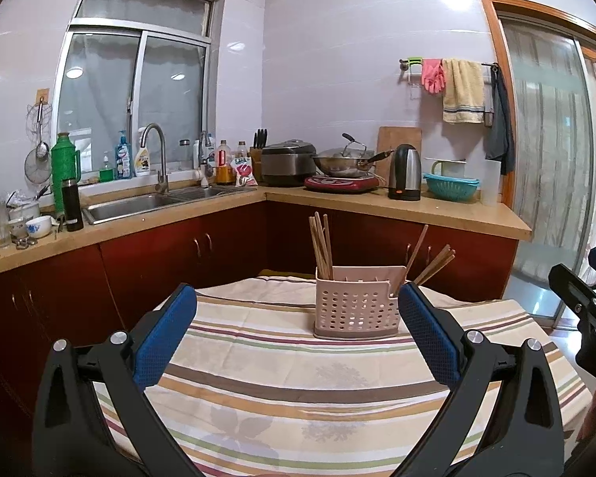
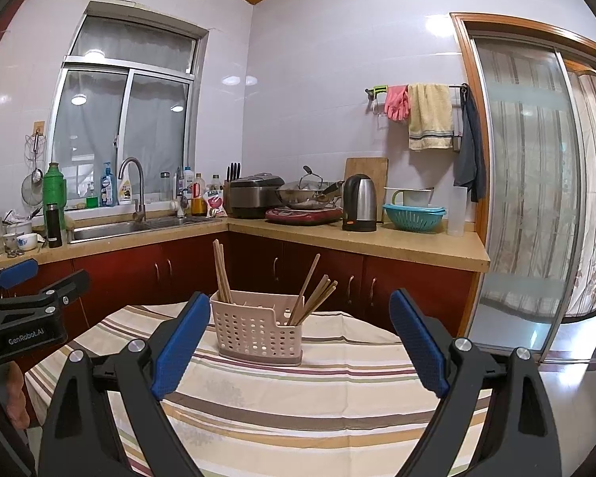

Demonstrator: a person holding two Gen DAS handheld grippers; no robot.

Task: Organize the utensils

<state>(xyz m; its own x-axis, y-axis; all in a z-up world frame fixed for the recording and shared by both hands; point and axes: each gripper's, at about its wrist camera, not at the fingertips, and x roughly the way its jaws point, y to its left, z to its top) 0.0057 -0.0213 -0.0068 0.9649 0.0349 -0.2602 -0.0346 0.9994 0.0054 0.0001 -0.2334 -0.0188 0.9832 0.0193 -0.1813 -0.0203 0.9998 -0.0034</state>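
A pink perforated utensil holder stands on the striped tablecloth near the table's far edge. It also shows in the right wrist view. Wooden chopsticks stand upright in its left compartment and lean right in its right compartment. My left gripper is open and empty, short of the holder. My right gripper is open and empty, short of the holder. The right gripper shows at the left wrist view's right edge. The left gripper shows at the right wrist view's left edge.
The small table ends just behind the holder. Beyond it runs an L-shaped counter with a sink, a wok, a kettle and a teal colander. A sliding glass door is on the right.
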